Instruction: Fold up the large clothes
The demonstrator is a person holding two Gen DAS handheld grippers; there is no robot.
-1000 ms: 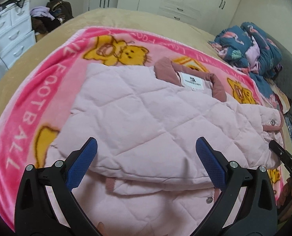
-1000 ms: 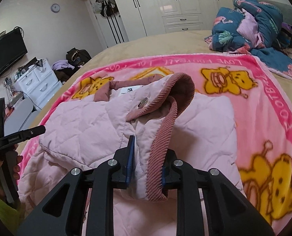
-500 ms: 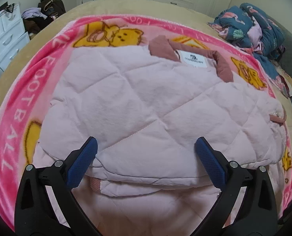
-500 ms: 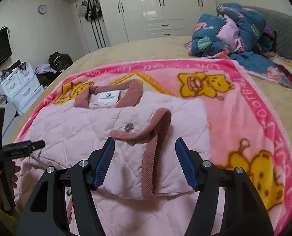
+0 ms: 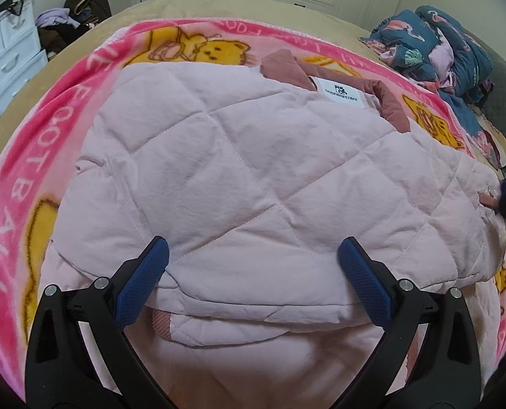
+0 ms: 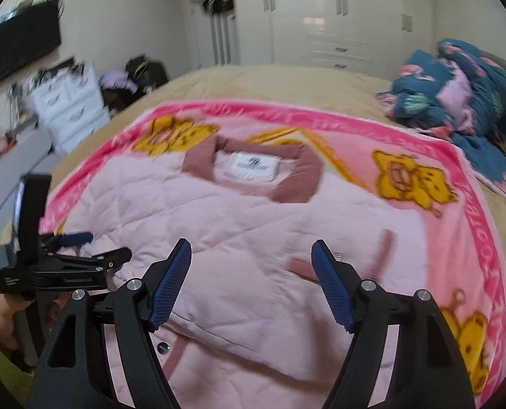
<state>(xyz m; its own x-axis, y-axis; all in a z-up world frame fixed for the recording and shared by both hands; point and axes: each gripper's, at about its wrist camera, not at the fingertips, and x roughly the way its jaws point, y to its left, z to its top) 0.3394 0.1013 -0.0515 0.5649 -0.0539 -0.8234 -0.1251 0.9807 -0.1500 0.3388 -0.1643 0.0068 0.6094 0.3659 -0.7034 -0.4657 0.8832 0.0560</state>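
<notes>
Now both grippers stand wide open, gripping nothing: the left gripper (image 5: 253, 266) hovers above the pink quilted jacket's (image 5: 253, 156) folded hem, the right gripper (image 6: 251, 272), jaws just opened, above its sleeve.

Beyond the claw lies a pink bear-print blanket (image 5: 17, 184) over a tan bedspread (image 6: 287, 85). Far right of it sits a heap of dark blue bedding (image 6: 457, 85); far left, white drawers (image 6: 69, 102); straight ahead, white wardrobes (image 6: 338, 17).
</notes>
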